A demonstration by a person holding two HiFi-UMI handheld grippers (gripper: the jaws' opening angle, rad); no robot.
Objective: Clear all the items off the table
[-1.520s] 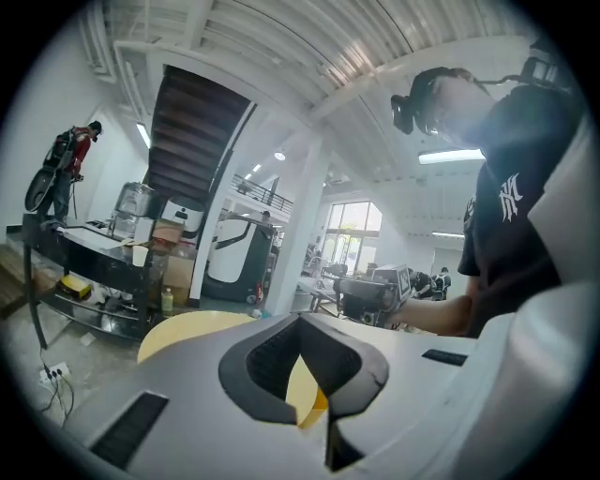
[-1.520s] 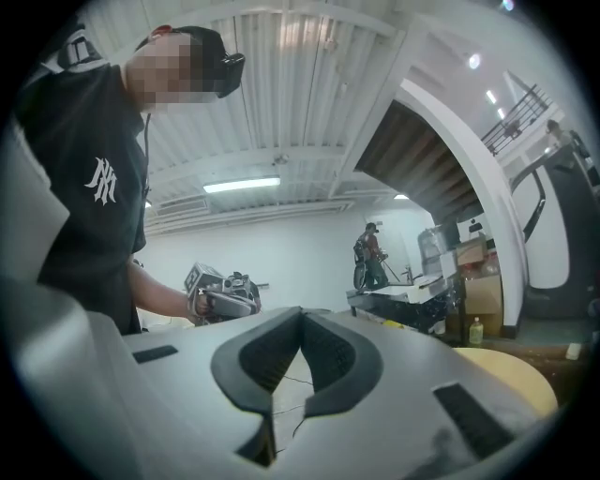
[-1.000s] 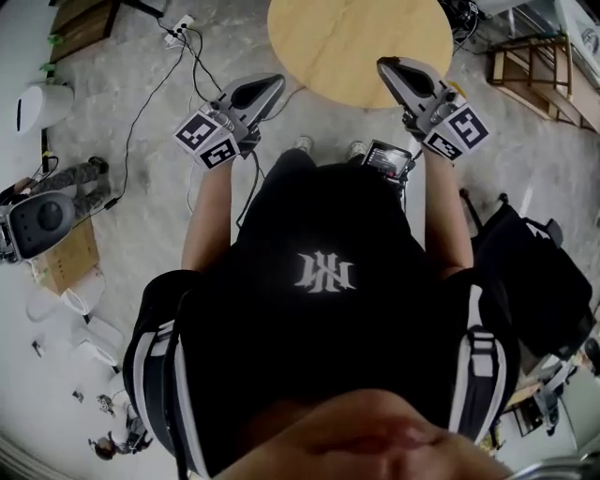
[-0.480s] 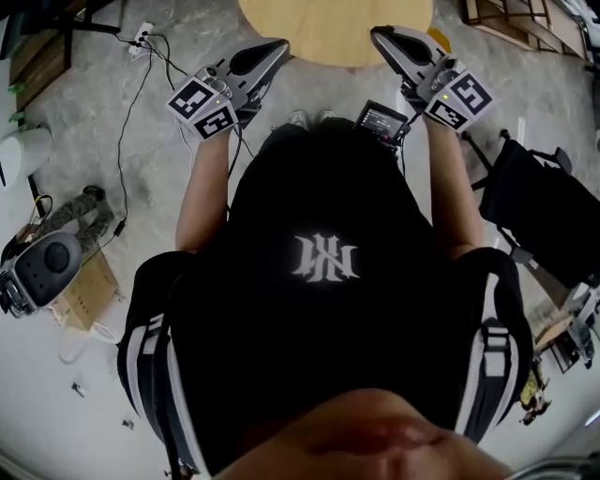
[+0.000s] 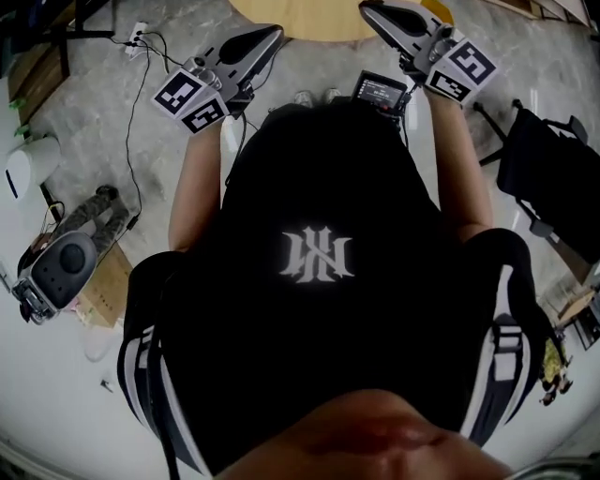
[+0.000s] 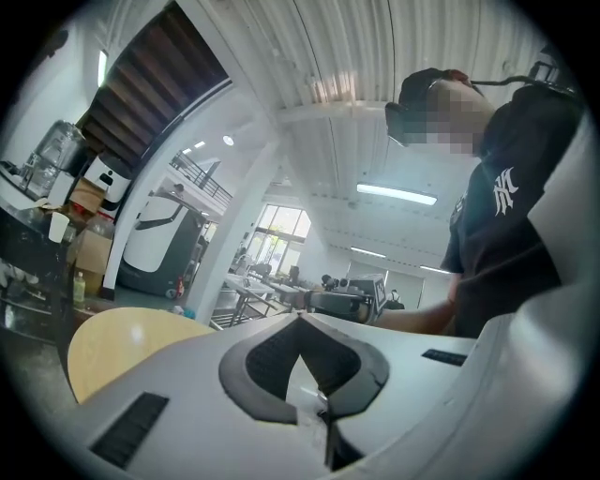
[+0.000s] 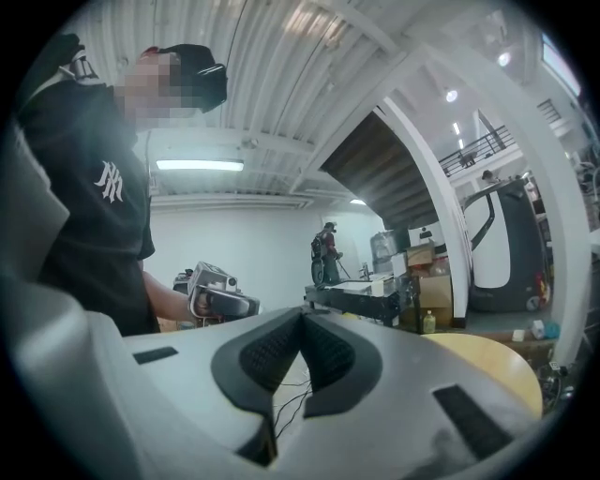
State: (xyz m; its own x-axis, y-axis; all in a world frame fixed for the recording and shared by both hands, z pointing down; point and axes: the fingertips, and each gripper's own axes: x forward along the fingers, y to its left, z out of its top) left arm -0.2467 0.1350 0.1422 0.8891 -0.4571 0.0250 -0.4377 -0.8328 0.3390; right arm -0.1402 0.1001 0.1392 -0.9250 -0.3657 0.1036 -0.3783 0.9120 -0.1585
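The round, light wooden counter [image 5: 314, 21] lay at the top of the head view, only its near edge showing, straight ahead of the person in the black shirt with a white emblem [image 5: 317, 255]; it stood on a grey, mottled floor [image 5: 141, 159]. The left hand-held gripper [image 5: 274, 34], grey and white with a square-marker cube [image 5: 192, 101] at its rear, was clenched, its dark pads meeting with nothing between them; its tips pointed toward the near edge of the counter from the left. The right hand-held gripper [image 5: 367, 7] was clenched too, pads together on nothing; its tips lay over the counter's near edge in the head view, though whether they touched the wood could not be told. A small black device with a lit screen [image 5: 380, 92] sat just beside the right forearm. A white power strip [image 5: 139, 34] with dark cables lay on the floor off the counter's left side; a grey machine [image 5: 61, 267] rested beside a cardboard box [image 5: 108, 286] far to the left; a black chair [image 5: 553, 178] stood at the right.
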